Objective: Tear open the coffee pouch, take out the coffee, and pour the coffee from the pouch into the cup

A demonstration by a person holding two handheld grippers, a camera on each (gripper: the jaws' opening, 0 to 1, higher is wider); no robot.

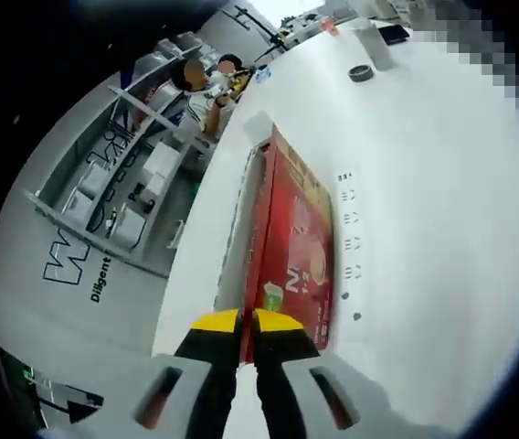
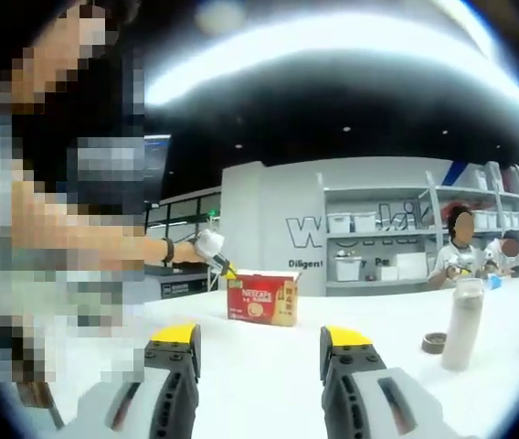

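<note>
A red Nescafe coffee box [image 1: 298,240] stands on the white table [image 1: 424,210]. My left gripper [image 1: 248,320] is shut on the box's near top edge, its yellow-tipped jaws pressed together around the cardboard. In the right gripper view the same box [image 2: 261,300] stands in the middle distance, with the left gripper [image 2: 216,260] pinching its top left corner and a person's arm behind it. My right gripper [image 2: 259,340] hovers low over the table, open, nothing between its jaws, well short of the box. A tall white cup [image 2: 465,325] stands to the right.
A small dark round lid [image 2: 435,343] lies beside the white cup [image 1: 369,41]; the lid [image 1: 361,73] is far across the table. People sit at the far end [image 2: 460,256]. Shelving with white bins [image 2: 369,247] lines the back wall.
</note>
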